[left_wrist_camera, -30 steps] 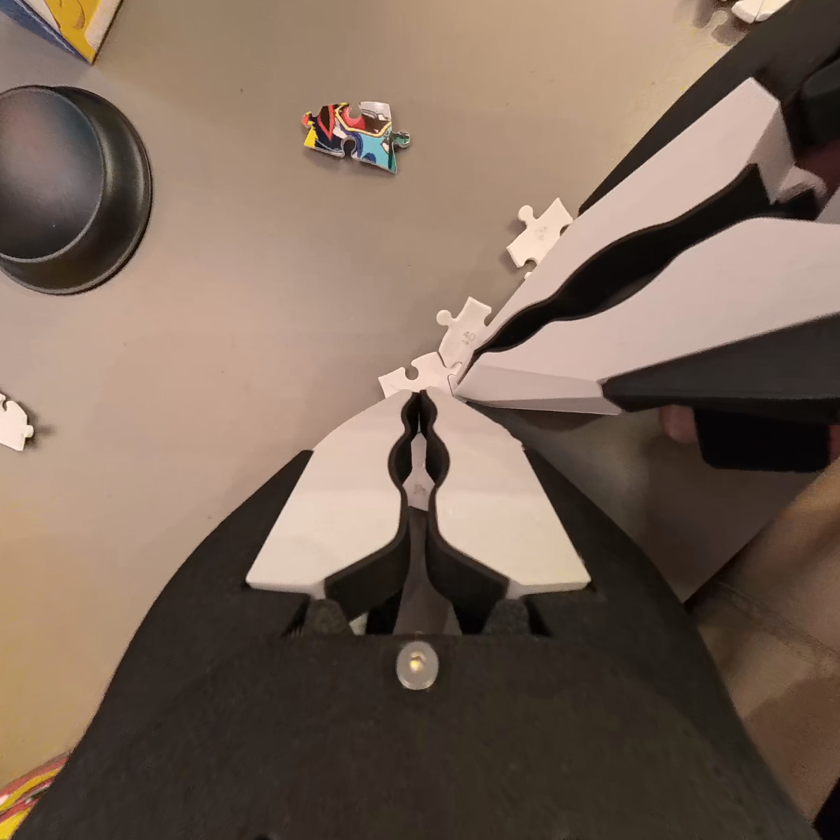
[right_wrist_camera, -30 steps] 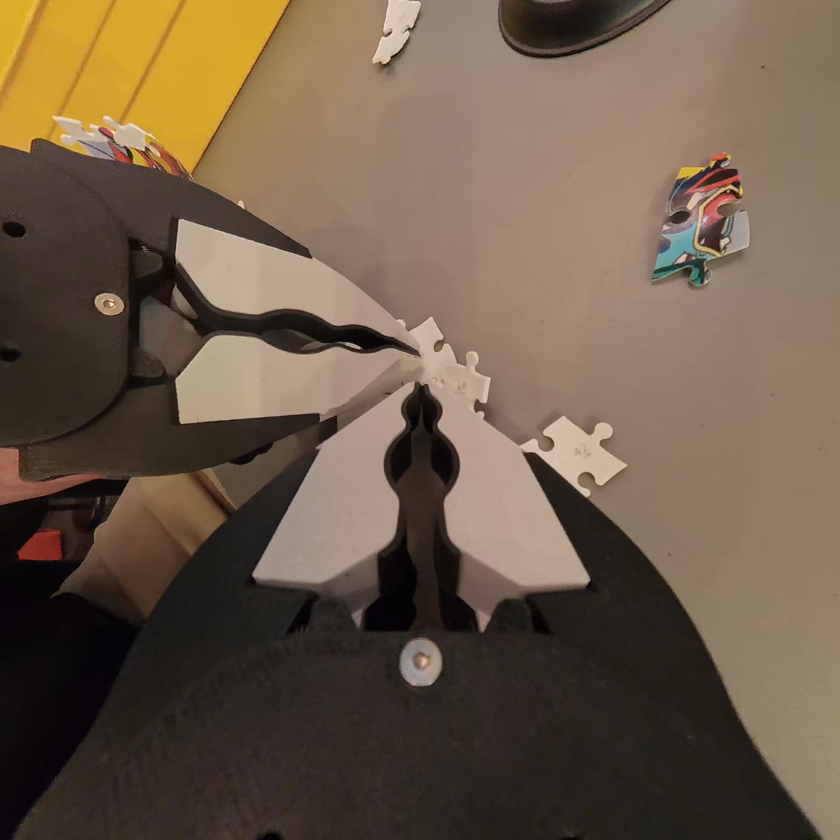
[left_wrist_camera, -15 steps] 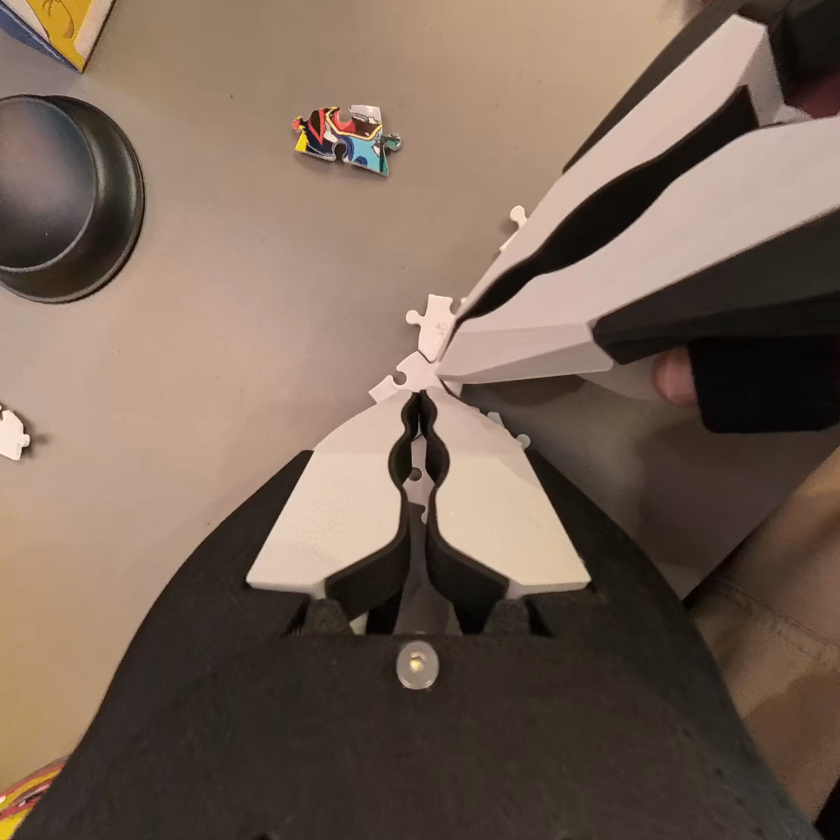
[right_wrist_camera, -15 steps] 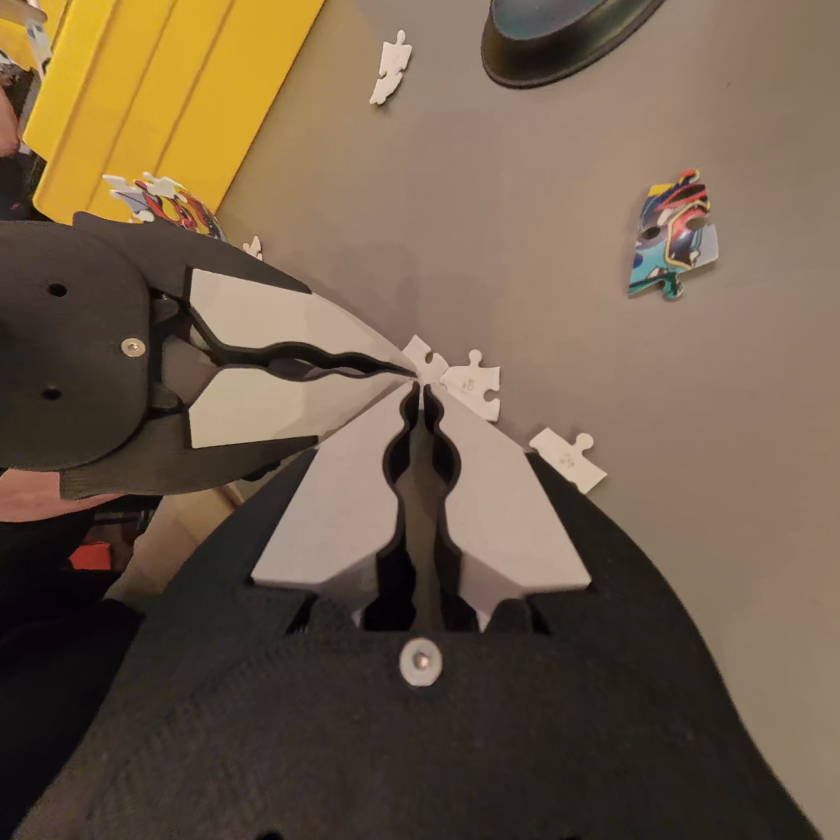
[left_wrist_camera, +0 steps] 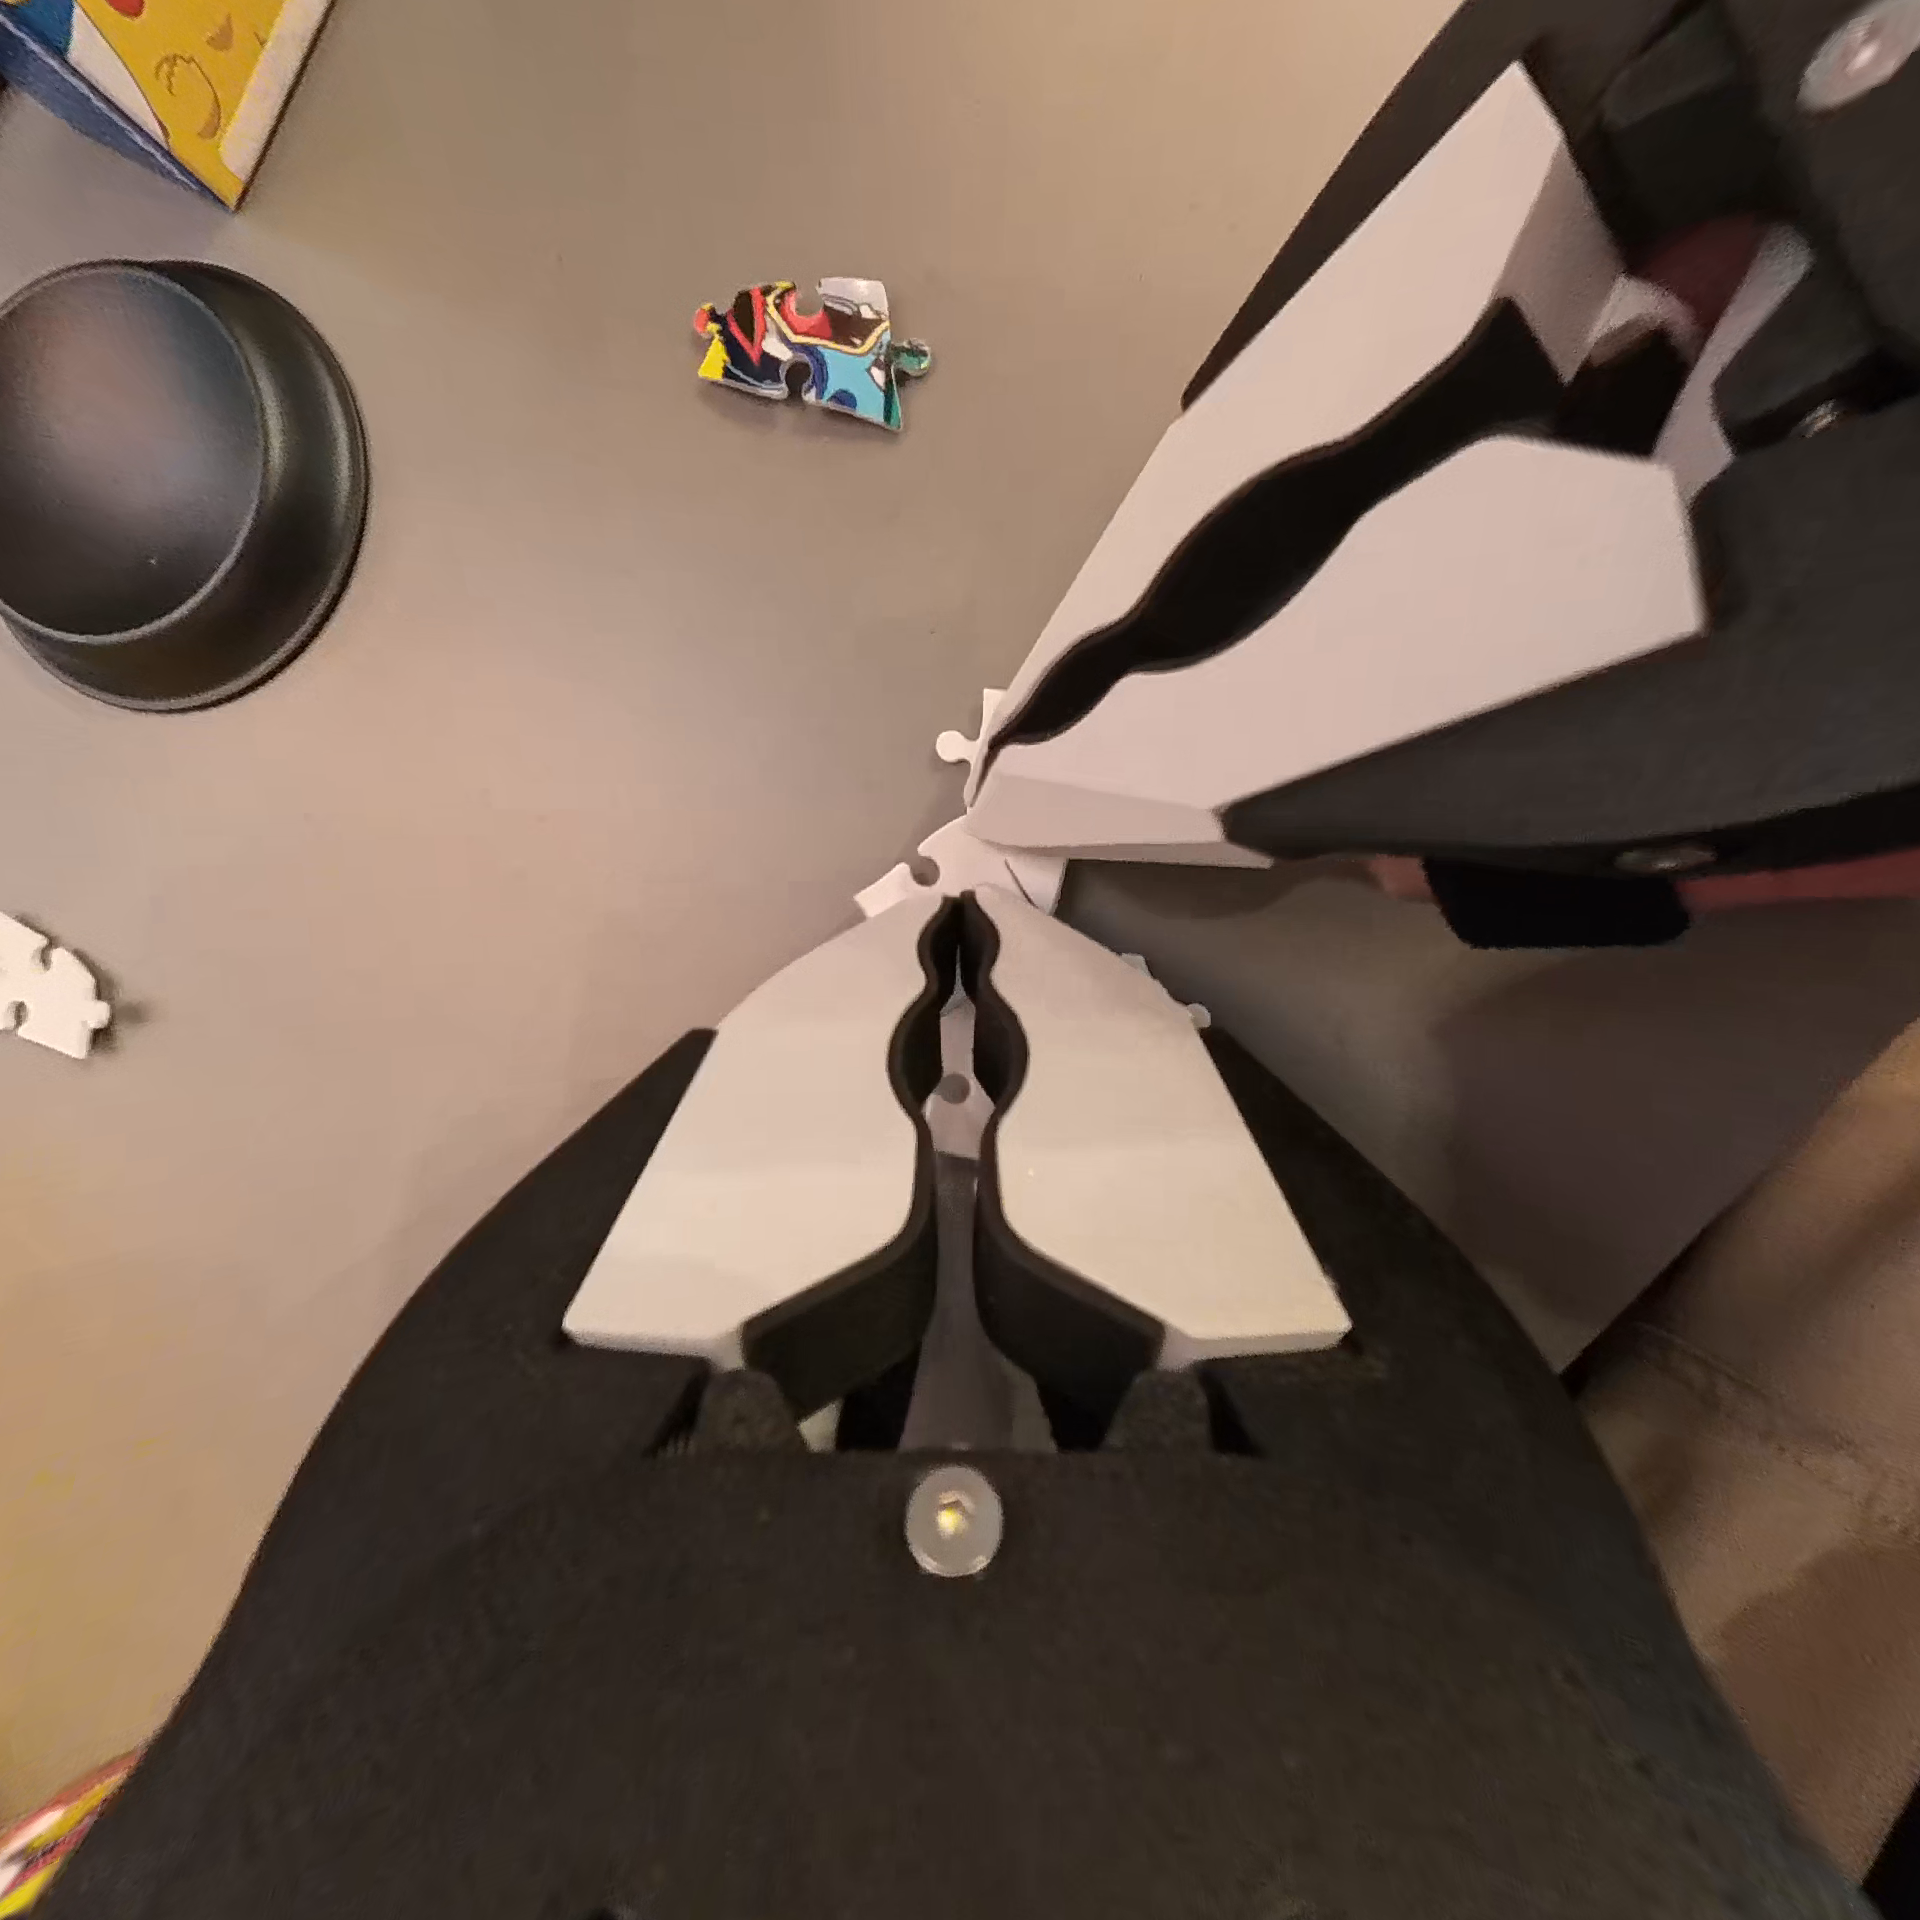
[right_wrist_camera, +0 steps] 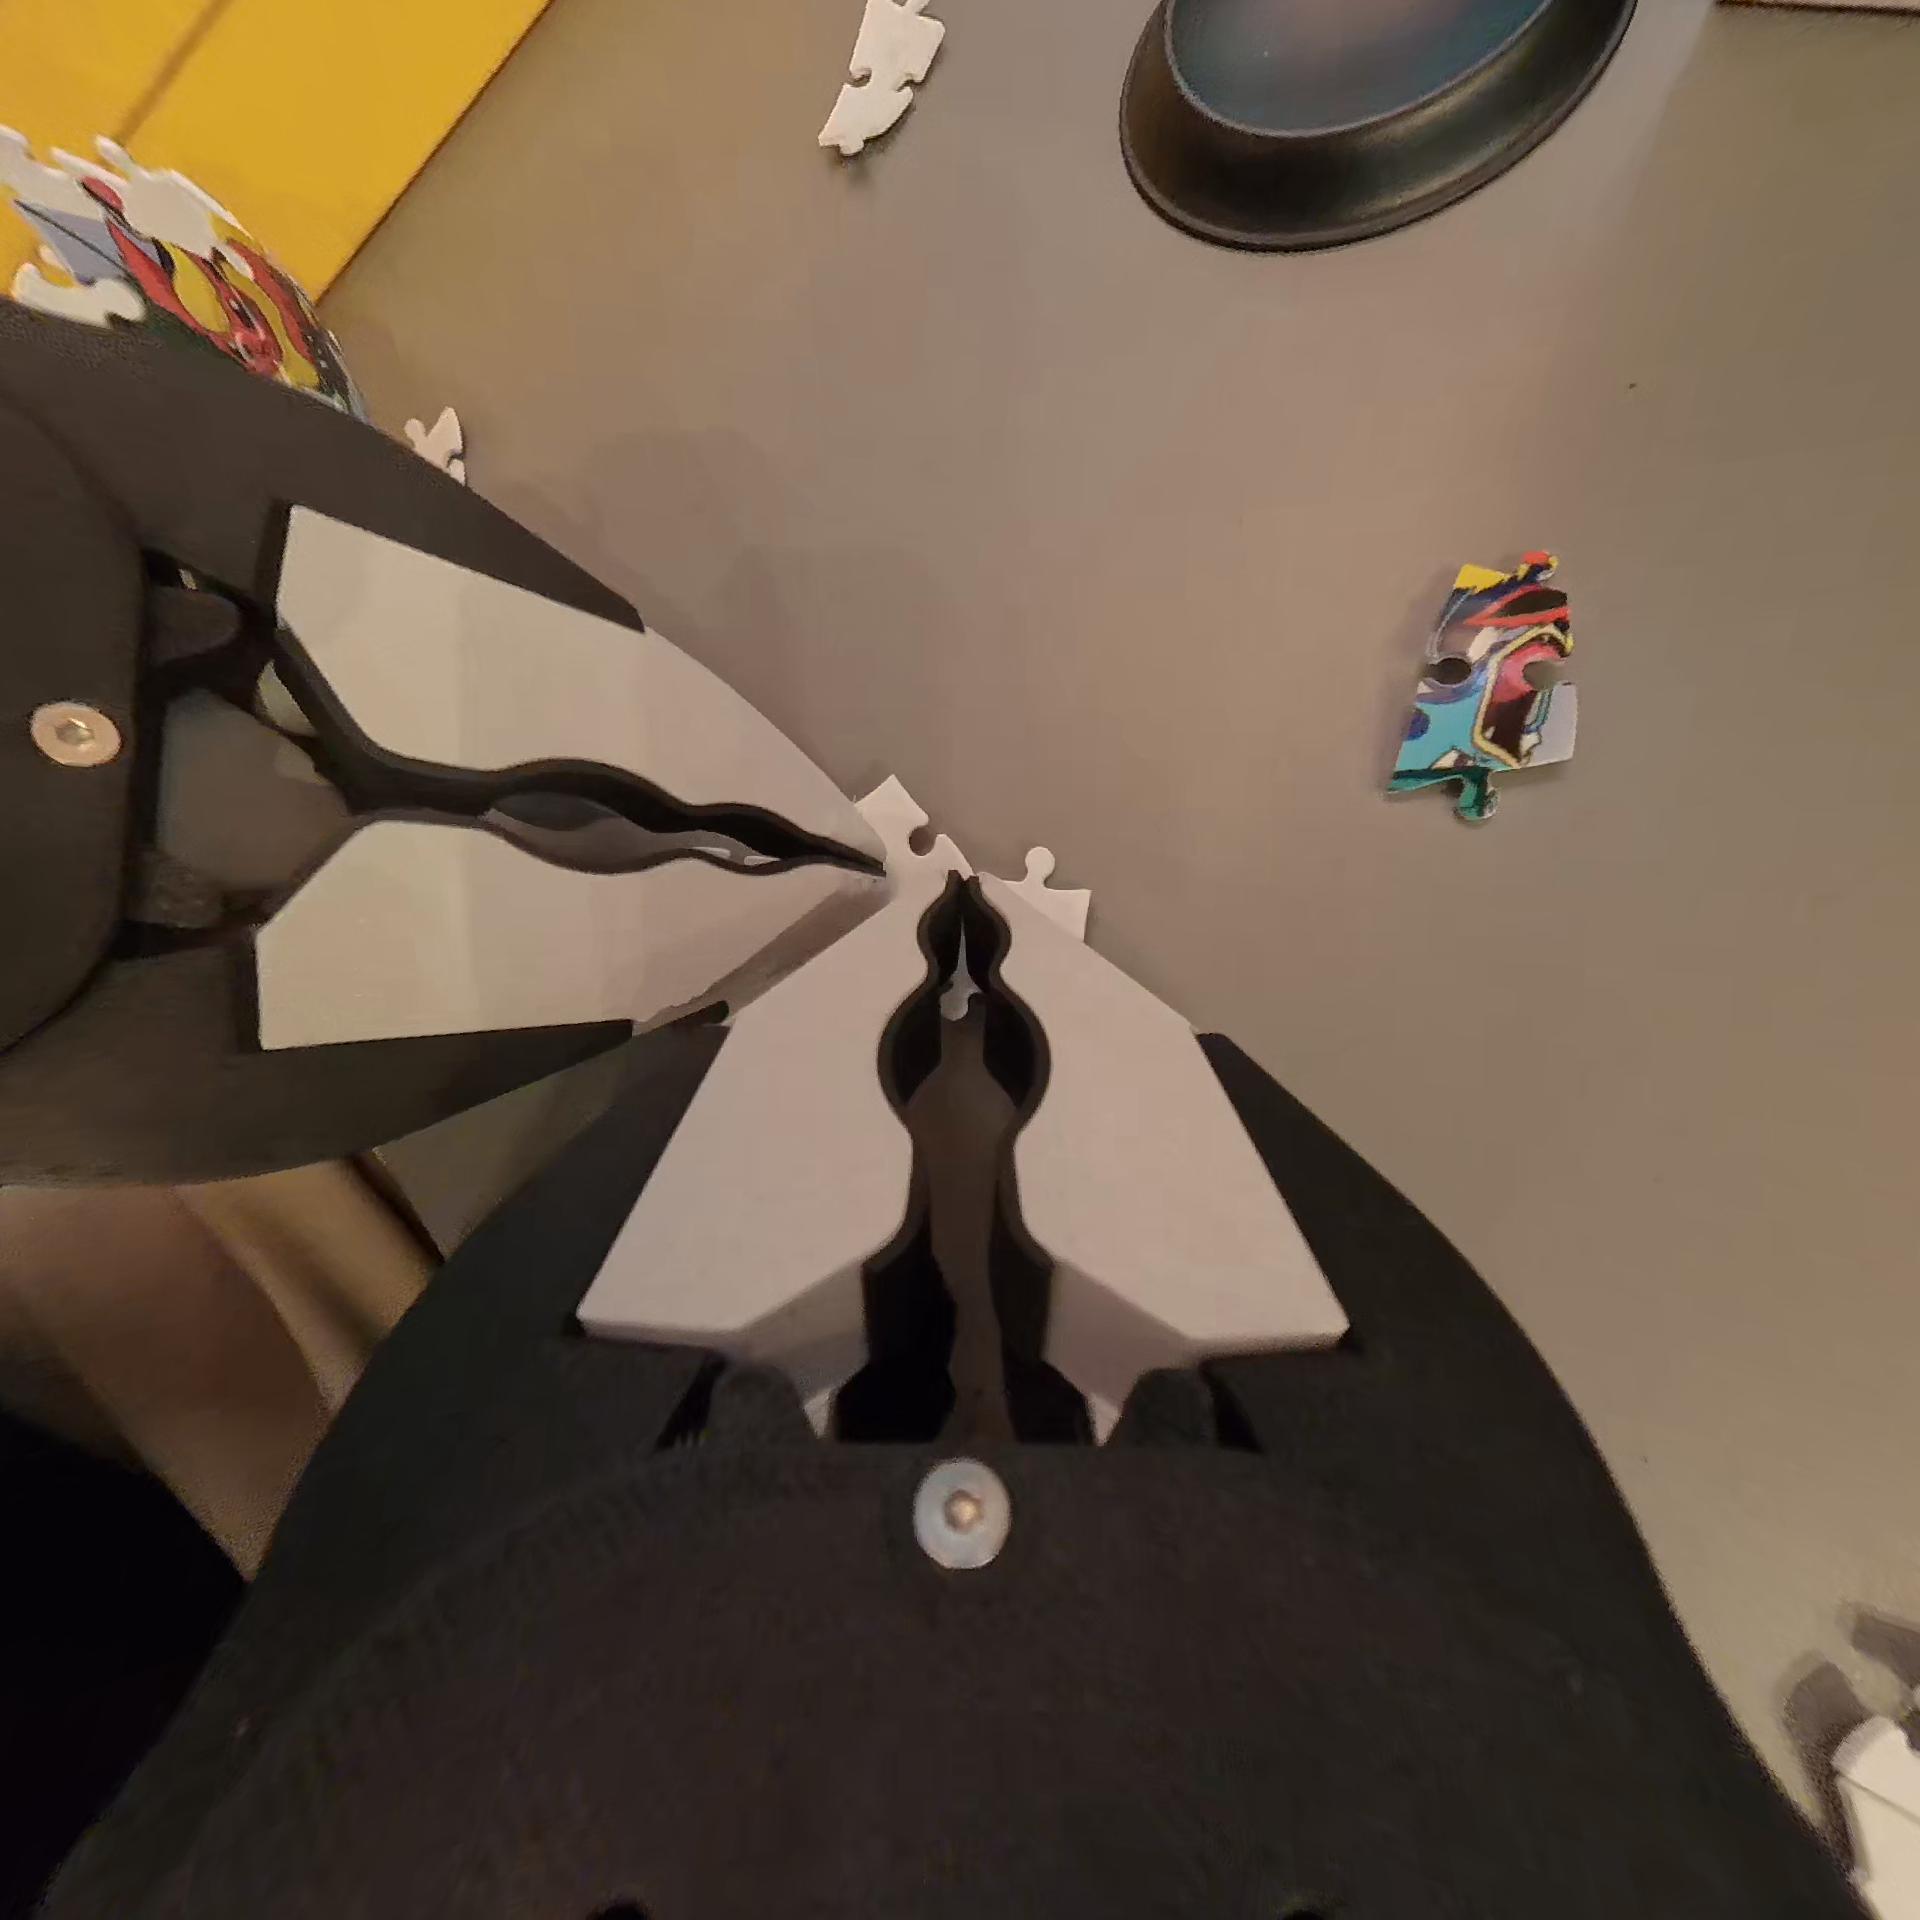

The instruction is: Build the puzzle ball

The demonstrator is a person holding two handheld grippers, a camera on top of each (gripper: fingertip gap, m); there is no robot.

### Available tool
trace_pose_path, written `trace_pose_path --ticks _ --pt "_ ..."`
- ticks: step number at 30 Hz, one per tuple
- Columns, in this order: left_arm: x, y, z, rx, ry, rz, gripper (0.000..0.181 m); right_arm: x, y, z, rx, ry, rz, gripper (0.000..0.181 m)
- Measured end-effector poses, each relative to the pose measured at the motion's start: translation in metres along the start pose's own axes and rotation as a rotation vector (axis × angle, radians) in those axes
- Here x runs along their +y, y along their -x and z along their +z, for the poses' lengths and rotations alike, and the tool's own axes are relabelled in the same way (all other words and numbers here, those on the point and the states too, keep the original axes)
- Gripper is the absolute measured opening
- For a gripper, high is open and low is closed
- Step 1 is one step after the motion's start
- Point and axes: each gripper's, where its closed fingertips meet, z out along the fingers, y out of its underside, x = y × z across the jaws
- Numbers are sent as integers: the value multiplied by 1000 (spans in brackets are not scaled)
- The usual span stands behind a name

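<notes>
My left gripper (left_wrist_camera: 958, 909) is shut on a white puzzle piece (left_wrist_camera: 896, 885), blank side up, held above the grey table (left_wrist_camera: 582, 644). My right gripper (right_wrist_camera: 961, 883) is shut on another white piece (right_wrist_camera: 1051, 896). The two gripper tips meet at an angle and the two pieces touch edge to edge; I cannot tell if they interlock. In the left wrist view the right gripper (left_wrist_camera: 982, 748) comes in from the upper right. In the right wrist view the left gripper (right_wrist_camera: 878, 862) comes in from the left. The partly built colourful puzzle ball (right_wrist_camera: 177, 281) sits behind the left gripper.
A joined pair of colourful pieces (left_wrist_camera: 810, 353) (right_wrist_camera: 1491, 686) lies on the table. A black bowl (left_wrist_camera: 156, 488) (right_wrist_camera: 1371, 114) stands farther off. Loose white pieces (left_wrist_camera: 47, 982) (right_wrist_camera: 883, 73) lie nearby. A yellow box (right_wrist_camera: 260, 104) is at the far left. The table edge runs close below the grippers. The tips of both grippers are at nearly the same place. About 15 centimetres separates my left fingertips from the partly built colourful puzzle ball (right_wrist_camera: 177, 281).
Both grippers stayed shut on their pieces. The right gripper swung round against the left one's tip, drawing the pieces closer. The loose white piece by the right gripper has gone from view.
</notes>
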Motion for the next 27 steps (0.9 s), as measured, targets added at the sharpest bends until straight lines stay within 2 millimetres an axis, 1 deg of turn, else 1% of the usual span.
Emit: trace_pose_path --ticks 4,8,11,14,17,19,24,27 --pt "-7 -5 -2 24 -33 21 0 0 0 0 3 -7 1 0" --pt "-3 -8 4 20 -11 49 0 0 0 0 -19 -10 31 0" --pt "-3 -9 5 15 -7 72 0 0 1 0 -57 -13 79 0" --pt "-3 -8 6 -17 1 118 0 0 2 -1 -71 -10 88 0" --pt "-3 -9 7 -48 8 155 0 -1 3 -3 -110 -16 137 0" --pt "-3 -9 7 -46 7 156 0 -2 1 -7 -115 -25 145 0" --pt "-2 -9 7 -48 18 161 0 -14 -4 -25 -122 -70 150 0" --pt "-2 -9 7 -21 29 143 0 -12 -4 -28 -120 -50 109 0"
